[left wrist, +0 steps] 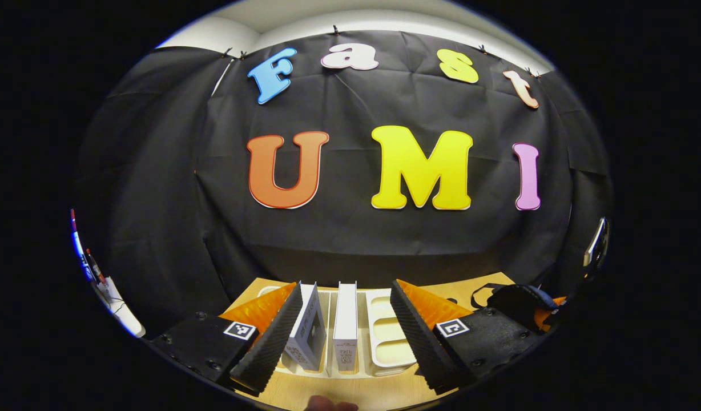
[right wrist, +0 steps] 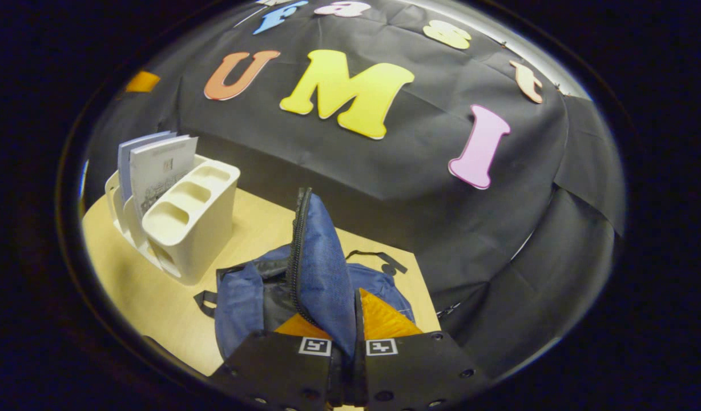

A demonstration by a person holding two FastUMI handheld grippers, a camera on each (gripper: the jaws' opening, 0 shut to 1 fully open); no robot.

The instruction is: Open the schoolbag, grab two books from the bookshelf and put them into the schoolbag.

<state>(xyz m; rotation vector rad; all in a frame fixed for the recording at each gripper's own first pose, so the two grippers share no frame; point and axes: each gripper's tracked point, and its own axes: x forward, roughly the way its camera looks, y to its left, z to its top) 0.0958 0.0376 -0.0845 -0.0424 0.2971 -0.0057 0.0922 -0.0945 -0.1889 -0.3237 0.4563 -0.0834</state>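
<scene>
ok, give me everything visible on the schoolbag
The schoolbag is blue fabric with black trim and straps, lying slumped on the light wooden table to the right of the cream bookshelf, apart from it. Its zipped flap is pulled upright, black zipper teeth running along the left edge, and the right tool is shut on that flap's lower part. A black strap loop trails at the bag's left, another lies behind it. The interior is hidden.

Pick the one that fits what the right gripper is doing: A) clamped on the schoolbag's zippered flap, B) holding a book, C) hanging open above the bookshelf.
A: in the right gripper view the right gripper is closed on the schoolbag's blue zippered flap, holding it upright.
</scene>
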